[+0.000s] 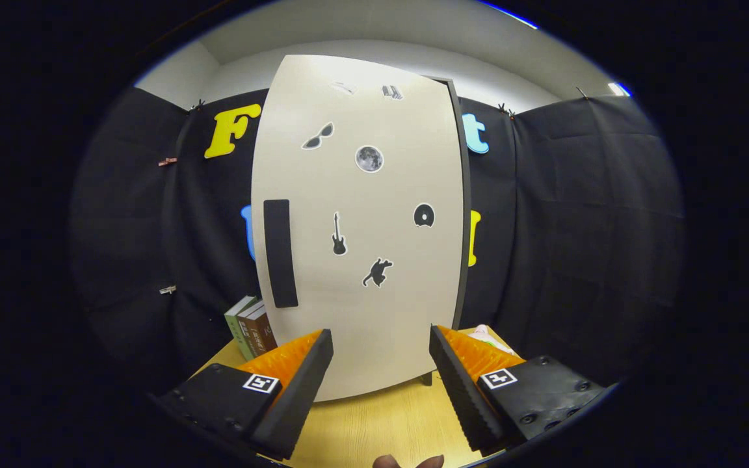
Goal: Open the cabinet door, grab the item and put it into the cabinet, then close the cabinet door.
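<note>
My claw (381,364) hangs wide open, gripping nothing, above the wooden table (374,422). Just ahead stands the cabinet (358,227), door shut, its dark handle (280,253) on the left. Books (251,328) lean beside it; a pale item (486,337) peeks out behind the right finger.

Staged recording booth: black cloth walls (576,227), wooden table (374,422), sticker-covered cabinet (361,260), books (251,328).
</note>
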